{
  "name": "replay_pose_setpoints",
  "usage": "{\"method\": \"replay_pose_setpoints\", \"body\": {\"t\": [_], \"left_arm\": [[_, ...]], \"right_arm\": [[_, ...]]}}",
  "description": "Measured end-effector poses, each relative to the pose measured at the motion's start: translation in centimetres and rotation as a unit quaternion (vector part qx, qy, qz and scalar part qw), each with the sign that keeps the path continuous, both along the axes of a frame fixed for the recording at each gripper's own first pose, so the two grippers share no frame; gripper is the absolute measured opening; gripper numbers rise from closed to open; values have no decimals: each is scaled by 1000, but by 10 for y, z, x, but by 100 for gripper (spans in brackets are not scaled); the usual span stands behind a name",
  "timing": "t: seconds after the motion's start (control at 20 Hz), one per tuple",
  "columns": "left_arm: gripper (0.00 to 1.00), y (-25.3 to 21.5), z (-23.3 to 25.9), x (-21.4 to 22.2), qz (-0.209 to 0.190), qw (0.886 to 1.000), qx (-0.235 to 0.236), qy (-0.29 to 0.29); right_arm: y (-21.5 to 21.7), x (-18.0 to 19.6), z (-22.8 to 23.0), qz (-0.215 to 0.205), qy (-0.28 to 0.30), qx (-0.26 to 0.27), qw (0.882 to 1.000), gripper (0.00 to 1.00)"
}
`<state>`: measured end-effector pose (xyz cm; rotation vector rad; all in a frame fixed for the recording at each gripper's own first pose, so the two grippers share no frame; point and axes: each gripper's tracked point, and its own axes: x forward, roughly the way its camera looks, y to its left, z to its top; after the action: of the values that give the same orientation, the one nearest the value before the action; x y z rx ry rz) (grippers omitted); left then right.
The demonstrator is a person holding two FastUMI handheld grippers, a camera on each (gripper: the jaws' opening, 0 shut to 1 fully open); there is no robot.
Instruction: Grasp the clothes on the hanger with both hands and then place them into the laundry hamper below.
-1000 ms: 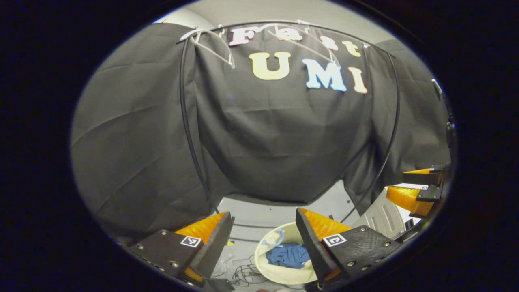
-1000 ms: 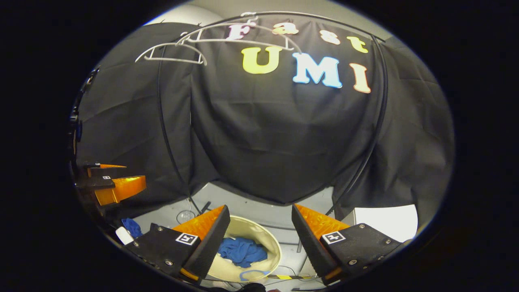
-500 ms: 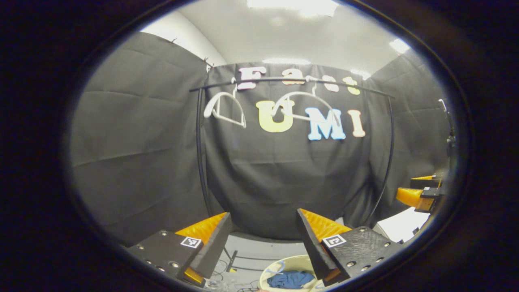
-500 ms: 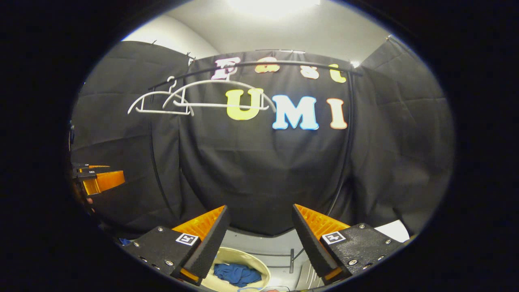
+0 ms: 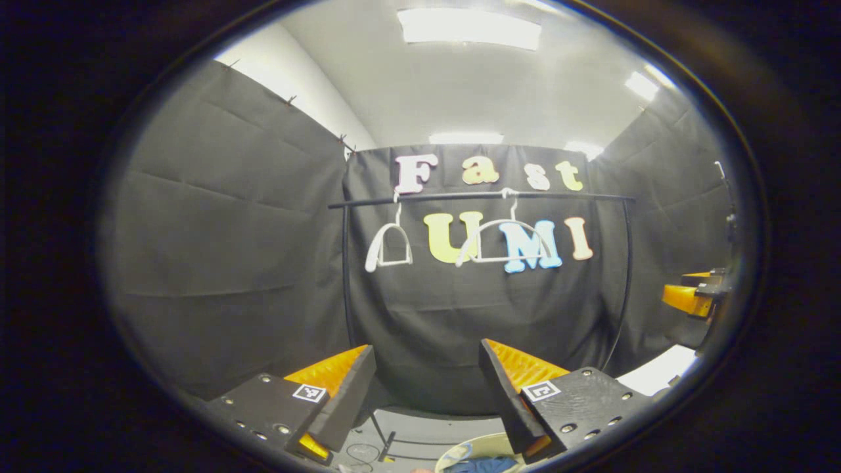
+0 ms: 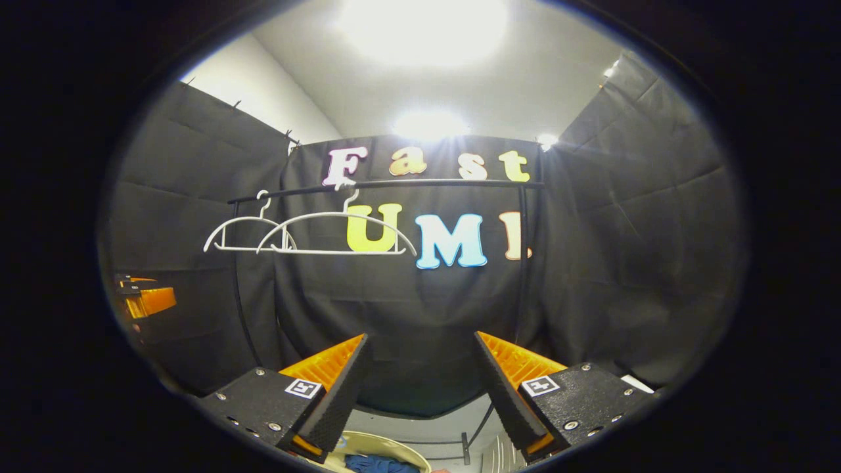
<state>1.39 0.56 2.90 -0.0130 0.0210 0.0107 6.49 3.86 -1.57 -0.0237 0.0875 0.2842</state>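
Fingers of the left gripper (image 5: 426, 387) stand spread wide with nothing between them, pointing toward the black cloth wall of the booth. Fingers of the right gripper (image 6: 420, 387) are likewise spread apart and pinch nothing.

In the left gripper view, a black clothes rail (image 5: 479, 196) crosses in front of the cloth wall, and two white hangers hang from it: a narrow-looking one (image 5: 389, 244) near the rail's left end and a wider one (image 5: 504, 242) toward the middle. Both hangers are bare. At the bottom edge, between the fingers, the pale rim of the laundry hamper (image 5: 468, 449) shows on the floor, with blue clothes (image 5: 487, 465) lying inside it. Far to the right edge, the right gripper appears, small and partly cut off.

In the right gripper view, the same rail (image 6: 387, 186) and both bare hangers (image 6: 335, 231) sit up and to the left, overlapping one another. Below the fingers the hamper's rim (image 6: 381, 441) shows, with the blue clothes (image 6: 381, 464) inside. At the left edge the left gripper appears, well apart. A ceiling light (image 6: 424, 26) glares overhead.
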Motion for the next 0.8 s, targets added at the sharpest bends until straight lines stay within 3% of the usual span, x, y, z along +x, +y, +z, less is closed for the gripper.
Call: {"method": "replay_pose_setpoints", "body": {"t": [0.3,0.5,0.55,0.7,0.75,0.8], "left_arm": [[96,14,10,-29,19,999,-4,-30],[87,12,19,-38,19,999,-7,-50],[96,12,17,-39,19,999,-9,-50],[91,15,15,-38,21,999,-15,-46],[96,15,13,-37,21,999,-16,-45],[96,15,10,-38,20,999,-16,-42]], "right_arm": [[-21,-14,8,-33,-27,24,999,94],[-27,-18,18,-35,-36,20,999,94],[-25,-20,21,-33,-40,22,998,94],[-24,-22,22,-31,-41,20,998,94],[-23,-23,22,-31,-41,20,998,93],[-23,-24,22,-30,-41,20,999,93]]}}
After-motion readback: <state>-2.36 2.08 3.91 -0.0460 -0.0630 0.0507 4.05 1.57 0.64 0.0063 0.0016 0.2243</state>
